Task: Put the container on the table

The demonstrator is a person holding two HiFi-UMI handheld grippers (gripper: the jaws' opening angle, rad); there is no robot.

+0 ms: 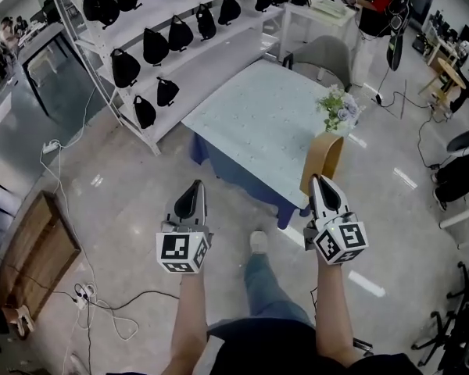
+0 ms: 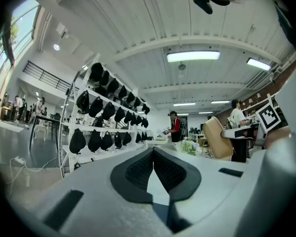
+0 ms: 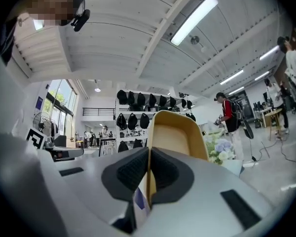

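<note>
Right gripper (image 1: 319, 180) of mine pinches one wall of the tan container (image 1: 322, 161), which juts forward along my jaws, in the air at the table's (image 1: 258, 123) right edge, near the flowers (image 1: 340, 108). Bare tabletop lies ahead-left. My left gripper (image 1: 194, 187), closed and empty, hangs farther off.

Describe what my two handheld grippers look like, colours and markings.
Both the left gripper and the right gripper have light grey tapered bodies with black textured pads at the jaws. Each carries a white cube printed with black square markers. No cables show. No sleeves cover the forearms.
</note>
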